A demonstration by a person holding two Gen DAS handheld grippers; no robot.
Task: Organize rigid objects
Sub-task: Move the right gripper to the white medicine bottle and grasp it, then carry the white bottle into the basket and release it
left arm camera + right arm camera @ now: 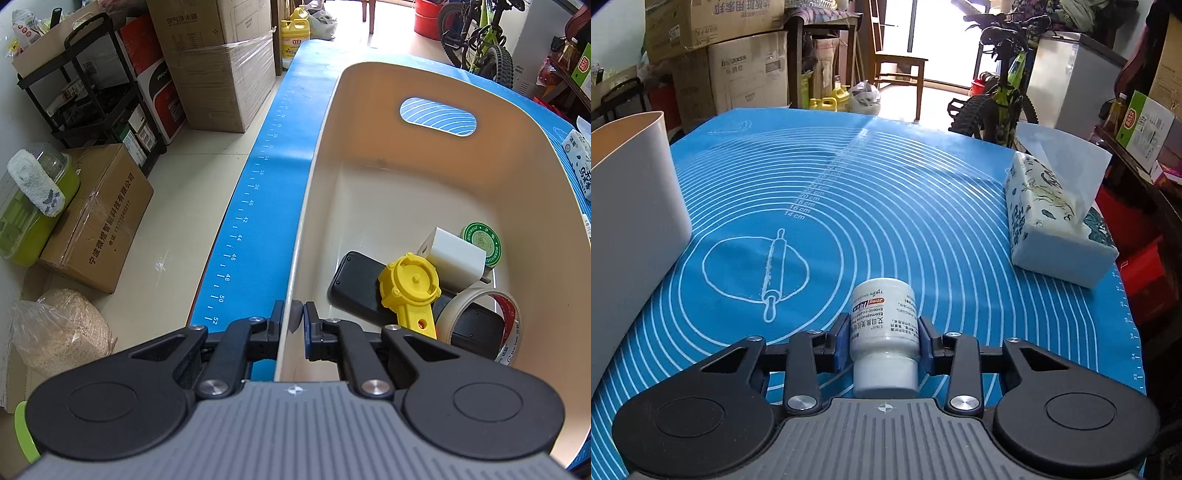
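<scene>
On the white bottle point(884, 325), "20mg" and "Esomeprazole".

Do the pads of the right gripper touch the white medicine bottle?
Touching. In the right wrist view, both blue pads of the right gripper sit flush against the sides of the white medicine bottle, with no gap visible on either side.

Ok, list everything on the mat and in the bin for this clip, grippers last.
bin: 1, cream, on the mat
mat: 1, blue, under everything
yellow tool: 1, in the bin
black device: 1, bin floor
white block: 1, in the bin
green tin: 1, in the bin
tape roll: 1, beige, in the bin
pill bottle: 1, white, on its side on the mat
tissue pack: 1, white, far right on the mat
left gripper: shut on the bin's rim
right gripper: pads against the pill bottle
</scene>
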